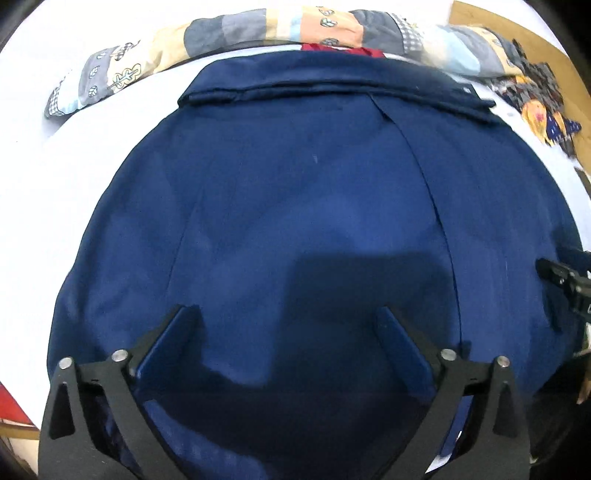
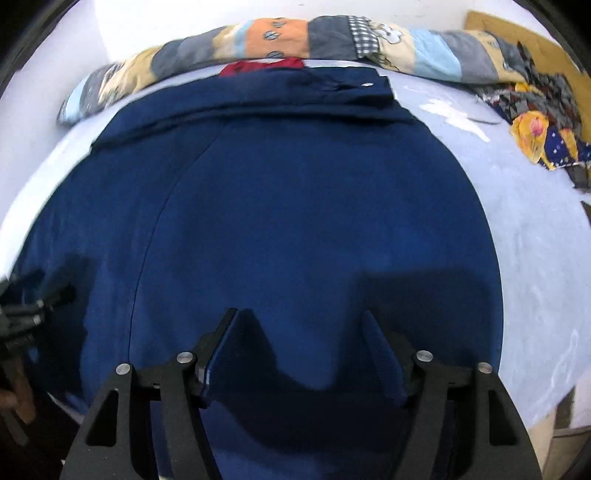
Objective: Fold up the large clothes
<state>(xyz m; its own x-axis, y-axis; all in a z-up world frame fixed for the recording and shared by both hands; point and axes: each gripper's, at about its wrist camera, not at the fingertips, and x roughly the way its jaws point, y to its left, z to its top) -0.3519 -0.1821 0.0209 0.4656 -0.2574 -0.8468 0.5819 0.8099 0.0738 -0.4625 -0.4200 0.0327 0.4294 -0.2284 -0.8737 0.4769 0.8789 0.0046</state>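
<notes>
With both the left gripper (image 1: pixel 282 325) and right gripper (image 2: pixel 301 328) wide-jawed and empty above the navy garment (image 1: pixel 295 184), I would pinch its near hem at two matching points, then fold evenly.

Setting: a bedroom in a home, seen from above a bed.
Bed surface: a pale, white-to-lavender sheet (image 2: pixel 517 229) spreads wide beneath everything.
Bedding: a rolled patchwork quilt (image 1: pixel 258 29) in grey, peach, cream and light blue, printed with leaves, lies along the far edge.
Laundry: a navy garment (image 1: pixel 295 203) is spread flat on the sheet; a red cloth (image 2: pixel 262 67) peeks out beyond it; a heap of patterned yellow-and-dark fabric (image 2: pixel 539 136) sits at the far right.
Furniture: a tan wooden board (image 1: pixel 517 33) borders the far right corner.
</notes>
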